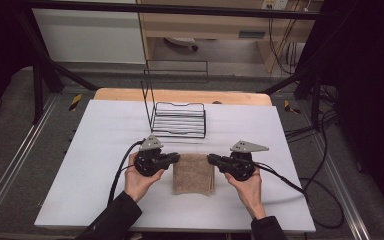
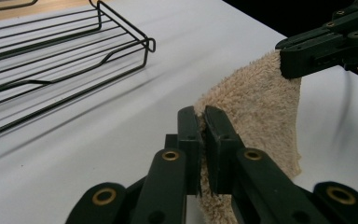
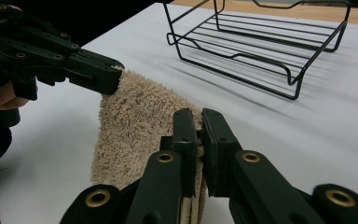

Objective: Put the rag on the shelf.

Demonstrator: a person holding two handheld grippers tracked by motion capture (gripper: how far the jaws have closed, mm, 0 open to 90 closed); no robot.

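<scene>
A beige folded towel point(image 1: 194, 174) lies at the middle of the white table, its far edge lifted a little. My left gripper point(image 1: 177, 158) is shut on the towel's far left corner; in the left gripper view the towel point(image 2: 256, 112) sits pinched between the gripper's point(image 2: 202, 116) two jaws. My right gripper point(image 1: 210, 159) is shut on the far right corner, and the right gripper view has the towel point(image 3: 135, 121) clamped in that gripper point(image 3: 199, 119). Each gripper view also catches the other gripper holding the opposite corner.
A black wire basket point(image 1: 179, 119) with a tall wire back stands just beyond the towel, also seen as the basket point(image 2: 51, 51) and the basket point(image 3: 261, 42) in the gripper views. The white table top point(image 1: 105, 150) ends in a wooden strip at the far edge. Cables trail from both grippers.
</scene>
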